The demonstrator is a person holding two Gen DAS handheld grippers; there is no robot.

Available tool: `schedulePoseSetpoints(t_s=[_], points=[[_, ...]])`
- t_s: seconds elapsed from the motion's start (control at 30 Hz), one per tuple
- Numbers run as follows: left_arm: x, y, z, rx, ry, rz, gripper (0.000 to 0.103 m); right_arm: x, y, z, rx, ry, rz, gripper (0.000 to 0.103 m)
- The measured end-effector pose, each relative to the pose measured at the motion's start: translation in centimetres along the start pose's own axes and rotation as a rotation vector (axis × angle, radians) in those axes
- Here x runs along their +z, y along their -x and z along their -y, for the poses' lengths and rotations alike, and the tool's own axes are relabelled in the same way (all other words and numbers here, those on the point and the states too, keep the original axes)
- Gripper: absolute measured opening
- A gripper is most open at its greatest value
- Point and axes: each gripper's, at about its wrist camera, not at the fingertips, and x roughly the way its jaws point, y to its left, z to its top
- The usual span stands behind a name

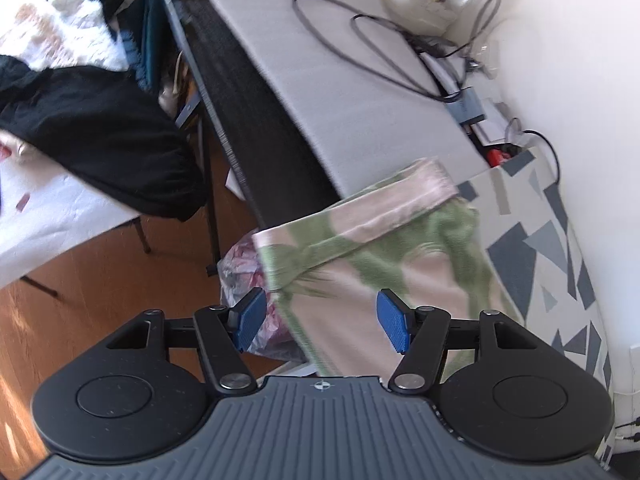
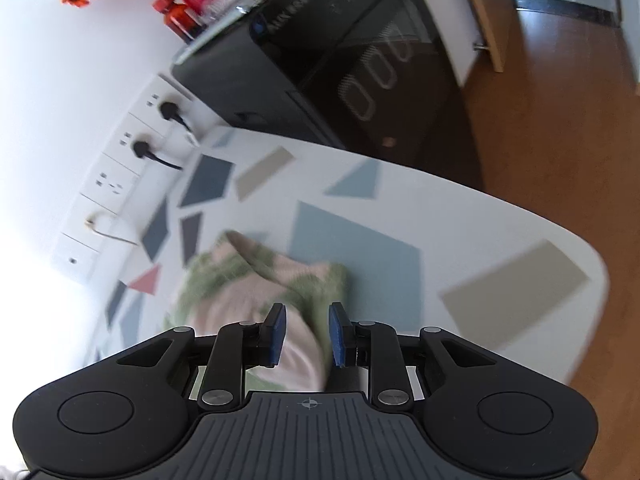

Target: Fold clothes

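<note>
A fuzzy pink and green garment [image 1: 380, 240] lies folded on the patterned table [image 1: 540, 248], its near part hanging over the table's left edge. My left gripper [image 1: 322, 322] is open wide just short of it, blue pads [image 1: 250, 320] apart, with nothing held. In the right wrist view the same garment [image 2: 256, 280] is a blurred bunch on the table [image 2: 460, 240]. My right gripper [image 2: 307, 334] has its pads [image 2: 277, 334] close together with a thick fold of pink cloth filling the gap.
A black table with a grey board [image 1: 340, 80] and looped cables [image 1: 360, 40] stands beyond the garment. Dark clothes [image 1: 92, 132] are piled on a white table to the left. Wall sockets [image 2: 132, 148] and a black cabinet [image 2: 340, 60] border the patterned table.
</note>
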Motion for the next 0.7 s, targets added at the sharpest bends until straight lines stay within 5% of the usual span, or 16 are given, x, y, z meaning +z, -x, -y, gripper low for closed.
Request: schedulePoseSetpoints(t_s=[0.17, 0.3, 0.47, 0.57, 0.7], points=[[-1.6, 0.1, 4.8, -0.123, -0.081, -0.013, 0.068, 1.2, -2.7, -1.0, 0.036, 0.063, -0.049, 0.022], [-4.7, -2.1, 9.8, -0.197, -0.201, -0.106, 0.068, 1.4, -4.4, 0.0, 0.041, -0.003, -0.108, 0.024], [-10.0, -5.2, 14.7, -0.197, -0.391, -0.204, 0.068, 1.1, -2.9, -0.6, 0.073, 0.037, -0.011, 0.027], [-11.6, -5.6, 15.9, -0.183, -0.443, -0.190, 0.072, 0.9, -1.9, -0.9, 0.091, 0.062, 0.048, 0.014], [-12.8, -5.7, 17.3, -0.145, -0.524, -0.172, 0.073, 0.6, -0.7, -1.3, 0.116, 0.094, 0.126, 0.009]])
